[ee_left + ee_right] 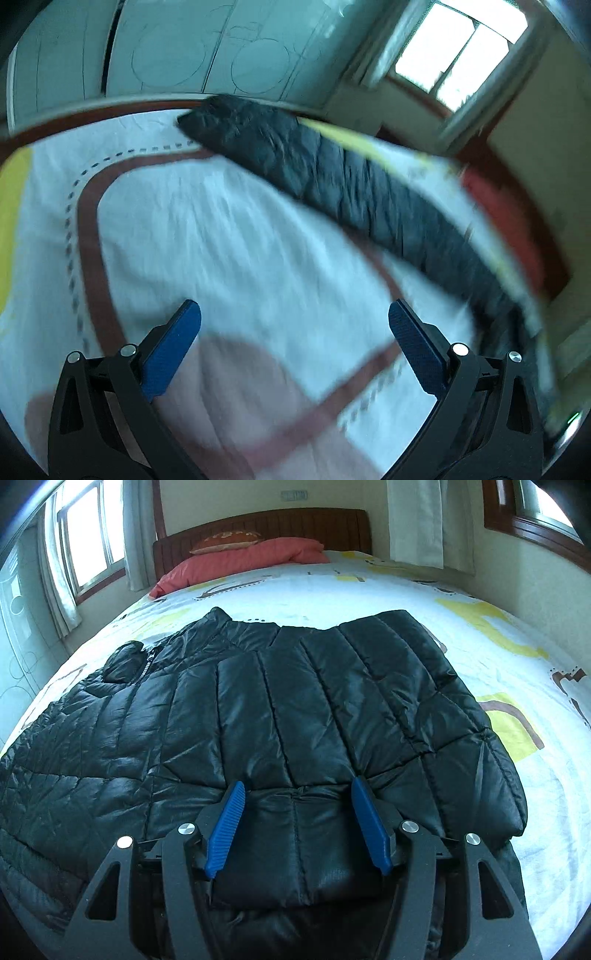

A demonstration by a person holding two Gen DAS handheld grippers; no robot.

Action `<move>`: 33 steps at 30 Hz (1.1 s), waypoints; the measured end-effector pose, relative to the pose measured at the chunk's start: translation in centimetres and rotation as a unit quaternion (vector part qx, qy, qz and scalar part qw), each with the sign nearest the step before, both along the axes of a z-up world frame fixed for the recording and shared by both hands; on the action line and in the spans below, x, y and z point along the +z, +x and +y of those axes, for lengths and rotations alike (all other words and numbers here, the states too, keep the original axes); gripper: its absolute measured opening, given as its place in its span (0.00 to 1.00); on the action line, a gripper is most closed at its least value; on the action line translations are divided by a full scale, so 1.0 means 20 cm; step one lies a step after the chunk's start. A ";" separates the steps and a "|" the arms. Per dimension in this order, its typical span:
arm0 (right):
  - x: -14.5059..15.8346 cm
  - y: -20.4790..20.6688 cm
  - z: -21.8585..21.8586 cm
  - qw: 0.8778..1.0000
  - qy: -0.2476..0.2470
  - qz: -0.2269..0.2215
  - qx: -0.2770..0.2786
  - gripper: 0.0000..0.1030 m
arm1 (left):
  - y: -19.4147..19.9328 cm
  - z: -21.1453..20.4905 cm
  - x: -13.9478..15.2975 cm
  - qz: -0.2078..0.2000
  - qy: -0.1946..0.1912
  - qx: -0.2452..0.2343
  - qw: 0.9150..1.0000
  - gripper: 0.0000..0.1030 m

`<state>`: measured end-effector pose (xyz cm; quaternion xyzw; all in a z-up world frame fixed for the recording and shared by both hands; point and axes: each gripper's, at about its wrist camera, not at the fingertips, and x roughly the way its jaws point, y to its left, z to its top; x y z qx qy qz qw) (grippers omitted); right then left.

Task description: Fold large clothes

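Left wrist view: the left hand-held gripper [294, 345], jaws wide apart with nothing between them, hangs over the bed sheet [229, 236] — white, creased, printed with brown bands and yellow patches. The black puffer jacket [332, 181] appears here as a long dark strip up and to the right of this gripper, well apart from it; the frame is motion-blurred.

Right wrist view: the right hand-held gripper [297, 825] sits directly over the jacket's near edge. Its ribbed blue pads [226, 827] straddle a quilted panel, jaws parted and not visibly pinching the fabric. The jacket [280, 701] lies flat on the bed, its quilting seams running away from the gripper toward the collar and zip at upper left. The shell is glossy, slippery-looking nylon in padded channels. The right gripper is clearly the nearer.
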<state>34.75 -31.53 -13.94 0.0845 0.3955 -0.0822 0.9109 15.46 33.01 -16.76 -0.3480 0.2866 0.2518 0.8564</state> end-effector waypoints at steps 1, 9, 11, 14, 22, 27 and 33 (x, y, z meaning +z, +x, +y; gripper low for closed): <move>0.00 0.00 0.00 1.000 -0.001 0.000 0.000 0.59 | 0.01 0.07 -0.01 -0.005 -0.003 0.009 1.000 0.98; 0.00 0.00 0.00 1.000 -0.004 -0.001 0.001 0.59 | 0.19 0.56 -0.05 -0.053 -0.036 0.064 0.996 0.97; 0.00 0.00 0.00 1.000 -0.006 -0.001 0.000 0.59 | 0.24 0.63 -0.05 -0.054 -0.034 0.073 0.995 0.97; 0.00 0.00 0.00 1.000 -0.006 -0.001 0.000 0.59 | 0.27 0.69 -0.02 -0.063 -0.038 0.101 0.992 0.92; 0.00 0.01 0.00 1.000 -0.009 -0.003 0.003 0.59 | 0.27 0.74 0.02 -0.055 -0.021 0.142 0.988 0.06; 0.00 0.01 0.00 1.000 -0.009 -0.003 0.003 0.59 | 0.36 0.57 0.17 -0.065 0.036 0.101 0.992 0.06; 0.00 0.00 0.00 1.000 -0.009 -0.003 0.002 0.59 | 0.60 0.06 0.40 -0.105 0.096 -0.030 0.989 0.05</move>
